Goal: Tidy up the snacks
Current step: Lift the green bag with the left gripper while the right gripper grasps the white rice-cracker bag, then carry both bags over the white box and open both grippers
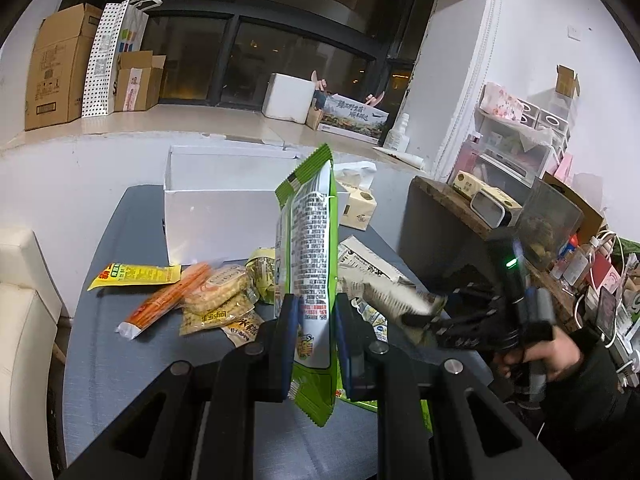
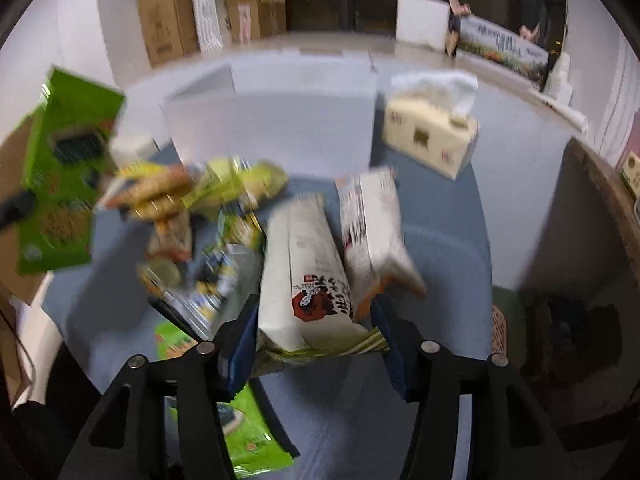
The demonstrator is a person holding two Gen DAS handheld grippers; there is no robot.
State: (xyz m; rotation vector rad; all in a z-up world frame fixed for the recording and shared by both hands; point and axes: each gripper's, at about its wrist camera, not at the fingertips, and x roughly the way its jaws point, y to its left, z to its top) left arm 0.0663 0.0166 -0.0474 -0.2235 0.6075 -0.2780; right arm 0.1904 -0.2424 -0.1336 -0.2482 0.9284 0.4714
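My left gripper point(image 1: 314, 332) is shut on a tall green snack bag point(image 1: 312, 240) and holds it upright above the blue-grey table point(image 1: 120, 360). The same green snack bag point(image 2: 68, 168) shows at the left of the right wrist view. Both pads of my right gripper point(image 2: 316, 344) press on a white snack packet point(image 2: 304, 292) with a red and black logo. A second white packet point(image 2: 372, 232) lies against it. In the left wrist view the right gripper point(image 1: 424, 316) sits low on the right with the white packet point(image 1: 384, 288) blurred in it. An open white box point(image 1: 216, 208) stands at the table's back.
Loose snacks lie in a pile: a yellow packet point(image 1: 132, 276), an orange stick pack point(image 1: 168, 300), biscuit packs point(image 1: 216, 292). A tissue box point(image 2: 432, 136) stands right of the white box. A cluttered wooden side table point(image 1: 460, 208) borders the right. A flat green pack point(image 2: 248, 432) lies near the front.
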